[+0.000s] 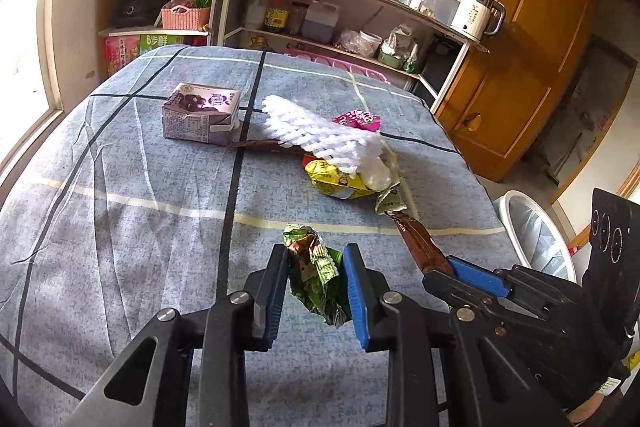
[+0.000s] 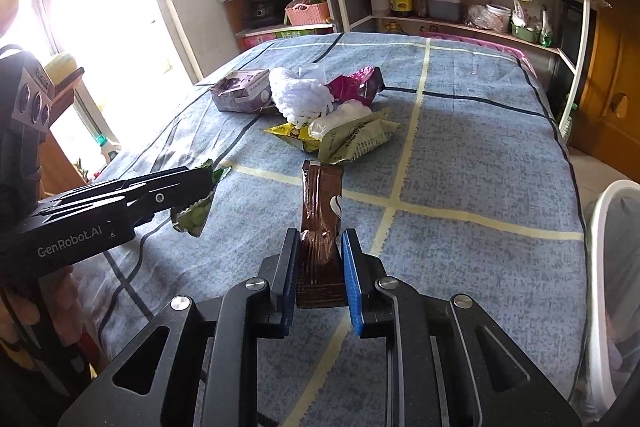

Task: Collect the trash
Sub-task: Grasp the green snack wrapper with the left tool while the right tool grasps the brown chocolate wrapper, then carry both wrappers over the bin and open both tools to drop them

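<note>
Trash is held in both grippers at once: a crumpled green wrapper [image 1: 316,279] is pinched between the nearly closed fingers of the left gripper [image 1: 316,267] at the lower centre of the left wrist view, and a brown wrapper [image 2: 320,227] is clamped by its near end in the right gripper [image 2: 320,263] at the lower centre of the right wrist view. Its far end reaches up the frame toward the pile, though contact with the tablecloth [image 2: 480,155] cannot be judged

A drop is judged the main risk, since the green wrapper is caught only by loose folds and could slide out if swung. The brown wrapper hangs long ahead of the fingers, so the olive packet [image 2: 356,143] just above it might be snagged and dragged. The white bin [image 2: 608,251] sits at the right edge of the frame below table level, and a release made too early could miss its rim

Left on the cloth in mid frame are a purple carton [image 1: 202,117], white foam netting [image 1: 320,135], a yellow packet [image 1: 336,181] and a magenta packet [image 1: 358,119]
</note>
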